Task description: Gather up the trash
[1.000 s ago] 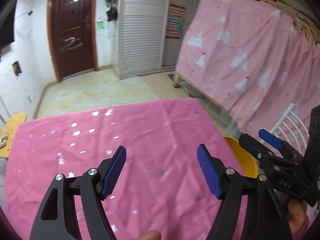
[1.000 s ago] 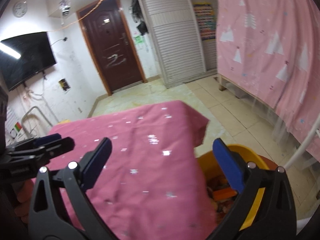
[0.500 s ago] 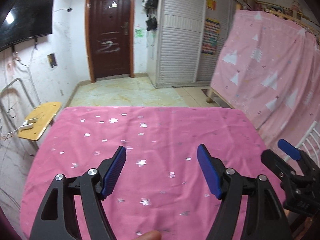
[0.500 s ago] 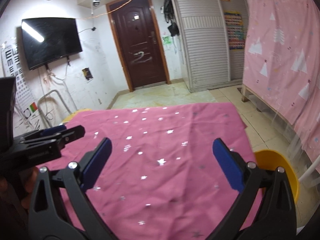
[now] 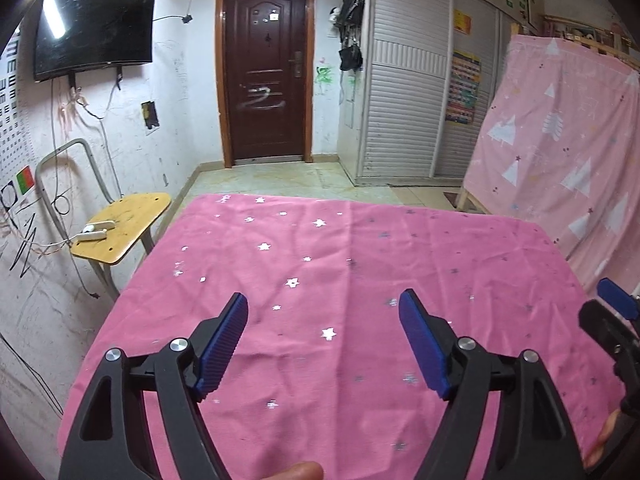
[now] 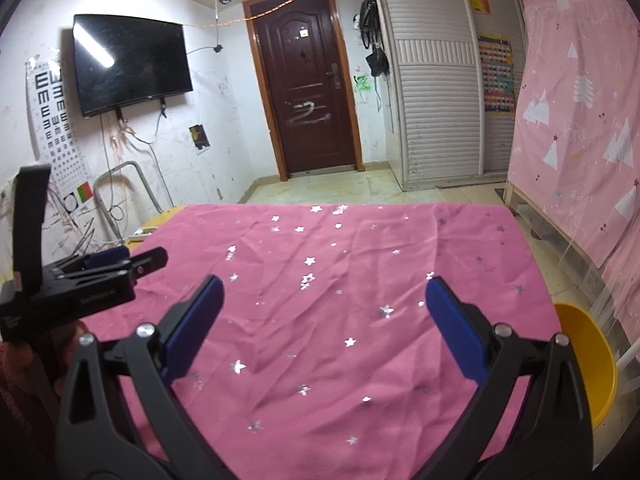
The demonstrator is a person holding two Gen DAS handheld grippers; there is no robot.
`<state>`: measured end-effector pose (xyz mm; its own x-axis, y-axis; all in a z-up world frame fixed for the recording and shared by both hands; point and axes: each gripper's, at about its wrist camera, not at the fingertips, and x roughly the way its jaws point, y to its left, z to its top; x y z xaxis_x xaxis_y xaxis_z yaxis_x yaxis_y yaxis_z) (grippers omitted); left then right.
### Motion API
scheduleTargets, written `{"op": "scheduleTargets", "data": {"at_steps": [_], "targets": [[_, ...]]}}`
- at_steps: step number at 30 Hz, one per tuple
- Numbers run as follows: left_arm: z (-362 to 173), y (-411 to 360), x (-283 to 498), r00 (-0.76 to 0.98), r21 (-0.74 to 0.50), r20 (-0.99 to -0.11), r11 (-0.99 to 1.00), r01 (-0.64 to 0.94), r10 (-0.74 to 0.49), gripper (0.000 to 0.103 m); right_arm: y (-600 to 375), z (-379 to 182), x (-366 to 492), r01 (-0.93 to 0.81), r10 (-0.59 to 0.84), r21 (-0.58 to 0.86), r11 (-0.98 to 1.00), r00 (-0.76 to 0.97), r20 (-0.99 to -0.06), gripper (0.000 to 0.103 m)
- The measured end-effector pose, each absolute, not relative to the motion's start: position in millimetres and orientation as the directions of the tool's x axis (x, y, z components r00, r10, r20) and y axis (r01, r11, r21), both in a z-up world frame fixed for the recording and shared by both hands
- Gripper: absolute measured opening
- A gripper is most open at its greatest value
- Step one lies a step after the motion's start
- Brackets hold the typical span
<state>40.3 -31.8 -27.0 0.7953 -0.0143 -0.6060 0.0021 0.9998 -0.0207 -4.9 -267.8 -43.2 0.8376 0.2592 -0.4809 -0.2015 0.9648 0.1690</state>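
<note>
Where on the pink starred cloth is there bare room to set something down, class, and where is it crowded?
The pink starred cloth lies bare from its far edge to the grippers. The widest free patch is its middle, ahead of the open left gripper and right gripper. The near edge is crowded by both grippers, and the yellow bin borders the right side.

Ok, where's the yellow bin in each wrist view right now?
Left wrist: yellow bin not in view; the right gripper crosses the right edge there.
Right wrist: yellow bin at lower right, beside the pink tablecloth's right edge, behind the right gripper's finger.
Shared landmark: dark brown door, top centre in both.
</note>
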Motion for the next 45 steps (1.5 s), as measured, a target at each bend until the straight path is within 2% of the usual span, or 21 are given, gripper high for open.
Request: {"op": "scheduleTargets", "data": {"at_steps": [11,45], "targets": [[-37.6,-20.9,38.9,0.810,-0.013,-0.587,1.000,-0.013,0.003,0.074,-259.6,-47.3,-1.9,-0.207,0.255,0.150,0.967,0.835,-0.488,0.097],[-39.8,-20.0,44.8,0.791,-0.030,-0.612,1.000,-0.008,-0.012,0.074,-257.3,-48.5,-2.8,-0.209,0.253,0.145,0.967,0.839,-0.481,0.097]]}}
